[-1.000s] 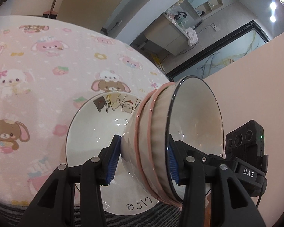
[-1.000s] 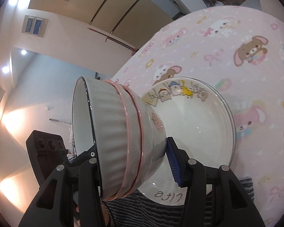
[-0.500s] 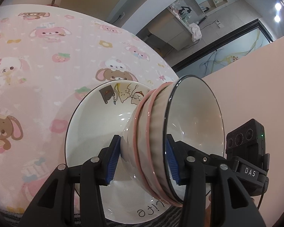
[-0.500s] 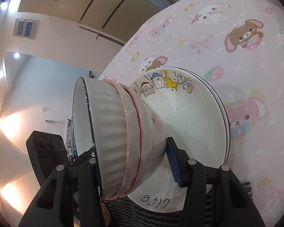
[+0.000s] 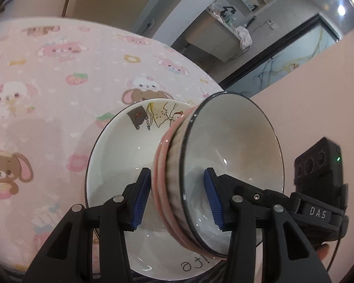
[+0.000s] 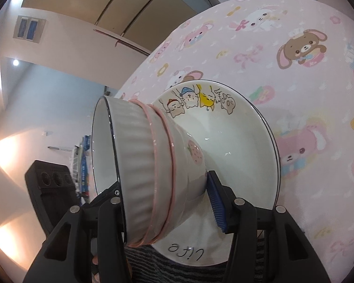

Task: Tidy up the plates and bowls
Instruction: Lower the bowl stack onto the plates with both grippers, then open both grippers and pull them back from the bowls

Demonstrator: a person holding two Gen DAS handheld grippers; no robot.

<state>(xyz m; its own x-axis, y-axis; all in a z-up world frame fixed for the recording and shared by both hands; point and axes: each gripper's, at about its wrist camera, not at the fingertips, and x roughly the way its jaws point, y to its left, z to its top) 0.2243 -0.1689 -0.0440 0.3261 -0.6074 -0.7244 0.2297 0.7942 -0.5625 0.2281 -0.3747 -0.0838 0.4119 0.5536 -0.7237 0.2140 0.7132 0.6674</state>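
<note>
Nested bowl stack held between both grippers, just above cartoon-cat plate on pink tablecloth. Left gripper clamped on one side of the stack's walls, right gripper on the opposite side. Step in hand: setting bowls onto plate. Next: lower level, centre the base, release together.

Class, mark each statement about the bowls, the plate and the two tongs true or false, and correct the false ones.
1. Both the left tongs and the right tongs grip the stack of bowls. True.
2. The stack of bowls sits upright. False: it is tipped on its side.
3. The plate carries cartoon animals and lettering. True.
4. The tablecloth is plain blue. False: it is pink with cartoon animals.
</note>
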